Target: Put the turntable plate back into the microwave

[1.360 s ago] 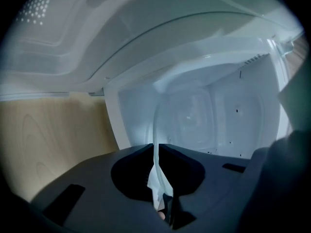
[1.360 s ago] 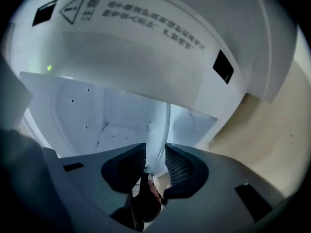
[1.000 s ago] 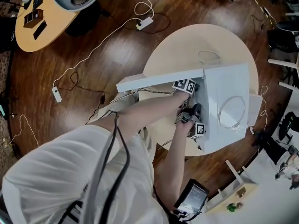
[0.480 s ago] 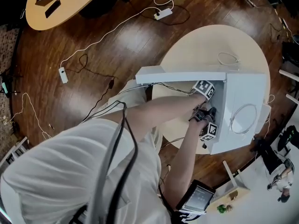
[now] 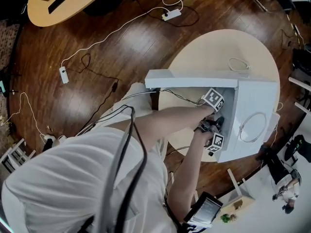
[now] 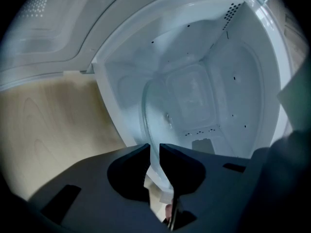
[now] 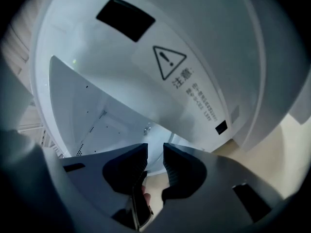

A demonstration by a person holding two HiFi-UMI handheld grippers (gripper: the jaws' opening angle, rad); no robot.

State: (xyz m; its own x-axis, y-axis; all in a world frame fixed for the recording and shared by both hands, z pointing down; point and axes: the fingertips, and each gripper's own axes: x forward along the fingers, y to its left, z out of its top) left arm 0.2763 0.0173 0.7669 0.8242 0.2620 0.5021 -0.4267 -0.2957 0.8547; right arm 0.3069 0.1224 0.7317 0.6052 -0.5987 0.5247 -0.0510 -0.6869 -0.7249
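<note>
Wood floor (image 5: 97,42) all round, round beige table (image 5: 214,47) on it. White microwave (image 5: 252,96) sits on the table, door (image 5: 189,79) swung wide open. Person's two forearms reach into the opening from the door side, marker cubes just outside the cavity. Glass plate (image 6: 155,106) is partway inside the cavity, near rim at the mouth; can't tell if it lies flat on the cavity floor. Left gripper (image 6: 154,152): jaws nearly together, pinching the plate's near rim, glass running straight out from between the pads. Right gripper (image 7: 155,152): also at the mouth, jaws a narrow gap apart and just been opening; plate rim shows pale at the gap, pads not clamped on it.
</note>
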